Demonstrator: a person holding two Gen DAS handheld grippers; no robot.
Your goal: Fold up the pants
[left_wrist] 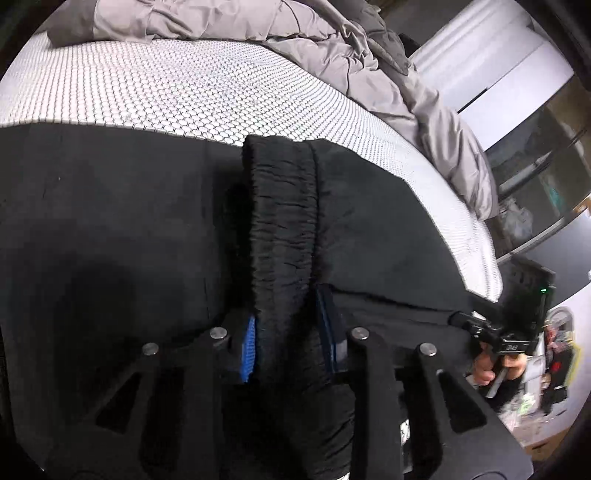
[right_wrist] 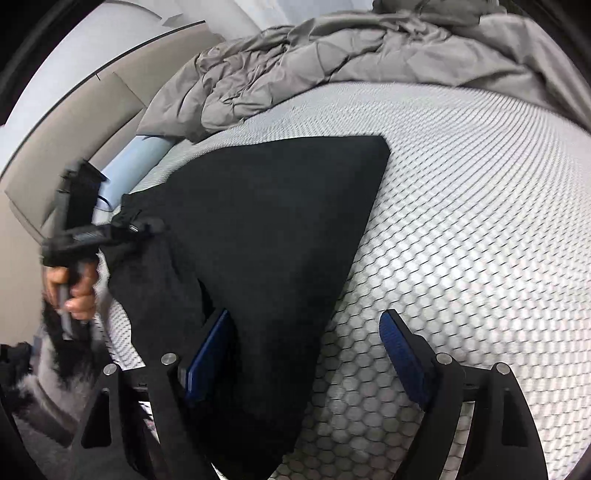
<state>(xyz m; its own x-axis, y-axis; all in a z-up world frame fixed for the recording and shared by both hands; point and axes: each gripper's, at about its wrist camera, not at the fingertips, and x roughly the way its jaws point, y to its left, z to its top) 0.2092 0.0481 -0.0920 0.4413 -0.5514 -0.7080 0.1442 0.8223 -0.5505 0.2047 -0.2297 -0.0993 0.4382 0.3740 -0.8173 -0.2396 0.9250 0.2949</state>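
Black pants (left_wrist: 110, 221) lie on a white honeycomb-patterned mattress (left_wrist: 166, 85). In the left wrist view my left gripper (left_wrist: 290, 332) is shut on the gathered elastic waistband (left_wrist: 284, 221), which stands up between its blue pads. In the right wrist view my right gripper (right_wrist: 306, 354) is open; the pants (right_wrist: 266, 229) lie between its fingers, the left pad (right_wrist: 207, 354) against the cloth, the right pad (right_wrist: 402, 354) over bare mattress (right_wrist: 461, 221). The left gripper also shows in the right wrist view (right_wrist: 140, 227), holding the cloth's left corner. The right gripper shows in the left wrist view (left_wrist: 465, 317), at the pants' edge.
A crumpled grey duvet (left_wrist: 295, 33) is bunched along the far side of the bed, and also shows in the right wrist view (right_wrist: 332, 51). A beige headboard or wall panel (right_wrist: 55, 155) lies to the left. Cluttered shelves and floor items (left_wrist: 535, 177) sit beyond the bed's right edge.
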